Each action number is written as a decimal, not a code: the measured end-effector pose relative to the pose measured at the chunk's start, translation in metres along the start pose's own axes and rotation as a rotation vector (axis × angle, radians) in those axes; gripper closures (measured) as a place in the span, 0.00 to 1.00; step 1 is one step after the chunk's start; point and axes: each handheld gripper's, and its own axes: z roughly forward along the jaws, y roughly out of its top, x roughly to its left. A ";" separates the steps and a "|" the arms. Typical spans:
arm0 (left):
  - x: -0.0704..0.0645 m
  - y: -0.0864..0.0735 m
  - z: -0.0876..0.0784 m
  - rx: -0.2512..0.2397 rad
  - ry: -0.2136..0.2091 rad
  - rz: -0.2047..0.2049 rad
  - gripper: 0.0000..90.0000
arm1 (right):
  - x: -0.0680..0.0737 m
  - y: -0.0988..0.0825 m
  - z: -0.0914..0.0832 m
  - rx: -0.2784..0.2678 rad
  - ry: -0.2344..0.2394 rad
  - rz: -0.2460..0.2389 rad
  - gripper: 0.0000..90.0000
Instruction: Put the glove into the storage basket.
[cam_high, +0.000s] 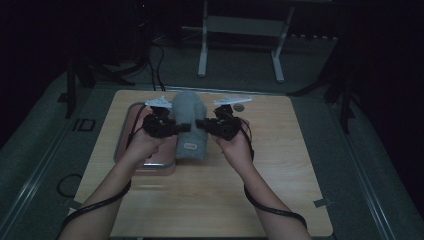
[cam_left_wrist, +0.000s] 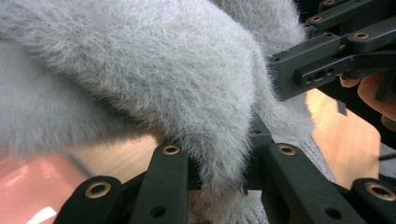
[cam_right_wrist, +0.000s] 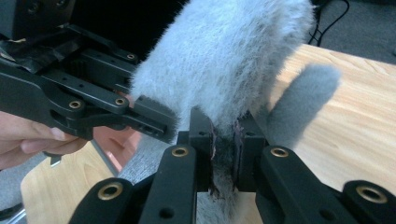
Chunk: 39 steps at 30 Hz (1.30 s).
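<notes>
Holding a grey fuzzy garment (cam_high: 189, 120) between them, both grippers are clamped on it above the desk (cam_high: 280, 165). Left gripper (cam_high: 172, 127) has its jaws pinched narrow on a fold of the fabric; in the left gripper view the fuzzy cloth (cam_left_wrist: 140, 74) drapes over and down between the jaws. Right gripper (cam_high: 204, 124) is likewise closed tight on the garment's opposite edge; in the right gripper view the fabric (cam_right_wrist: 224, 60) rises straight up from the pinch. Garment's lower end with a small label (cam_high: 190, 146) hangs down to the desk, its left edge over the tray. Pink tray (cam_high: 131, 122) sits on the desk's left part, under the left gripper; contents too dark to tell. Small dark round object (cam_high: 239, 107) lies on the desk behind the right gripper.
</notes>
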 end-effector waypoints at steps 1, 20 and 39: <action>0.003 -0.001 -0.003 -0.009 -0.007 -0.019 0.86 | 0.002 0.003 0.004 0.003 0.004 -0.001 0.90; 0.030 -0.008 -0.056 -0.024 0.062 -0.053 0.86 | 0.032 0.030 0.049 0.015 0.050 -0.050 0.90; 0.084 -0.059 -0.036 0.115 0.125 -0.198 0.86 | 0.026 0.004 0.137 0.154 0.038 0.021 0.90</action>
